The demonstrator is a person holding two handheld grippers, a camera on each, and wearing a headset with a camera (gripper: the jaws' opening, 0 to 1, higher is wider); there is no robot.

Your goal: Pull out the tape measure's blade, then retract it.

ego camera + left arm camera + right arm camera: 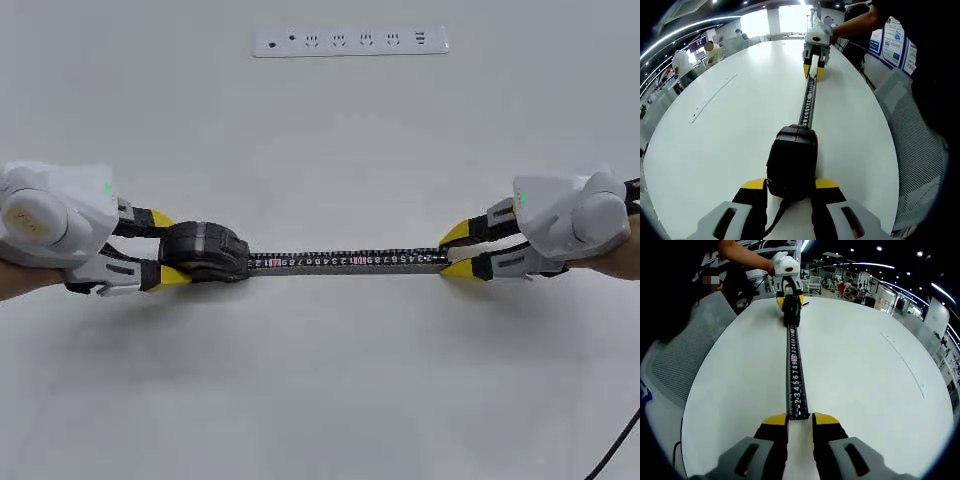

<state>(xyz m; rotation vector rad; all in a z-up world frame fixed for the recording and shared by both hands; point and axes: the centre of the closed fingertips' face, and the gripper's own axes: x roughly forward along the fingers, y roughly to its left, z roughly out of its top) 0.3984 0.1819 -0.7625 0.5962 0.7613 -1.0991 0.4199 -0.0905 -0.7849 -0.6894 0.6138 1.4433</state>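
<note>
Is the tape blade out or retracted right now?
Out: the blade spans from the case in the left gripper to the right gripper at its tip.

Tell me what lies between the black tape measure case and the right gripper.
The pulled-out dark numbered blade bridges the whole stretch from case to right gripper, clearest in the head view.

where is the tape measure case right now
In the head view the tape measure case sits left of centre on the white table, clamped between the jaws of the left gripper, with its blade stretched rightward to the right gripper.
</note>
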